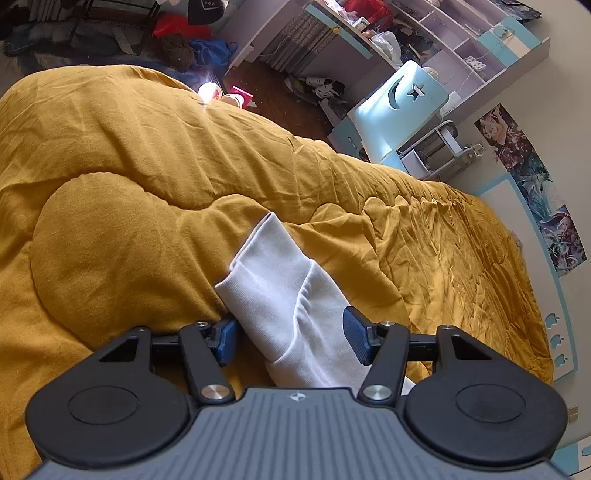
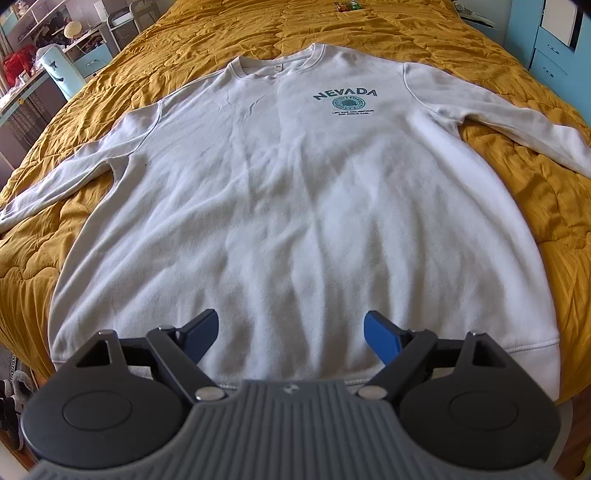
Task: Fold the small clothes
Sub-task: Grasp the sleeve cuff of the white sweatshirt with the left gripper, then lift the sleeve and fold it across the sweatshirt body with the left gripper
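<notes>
On the mustard bedspread (image 2: 480, 33) one white sweatshirt (image 2: 295, 206) lies flat and face up, both sleeves spread wide, so I judge the folding barely begun; no fold shows in the body, and sleeves, sides and hem all remain; the left gripper (image 1: 291, 338) stands open with its jaws either side of one sleeve cuff (image 1: 258, 284), not yet pinching it; the right gripper (image 2: 291, 339) hangs wide open above the hem, holding nothing; count: one garment, two sleeves, two tongs.
</notes>
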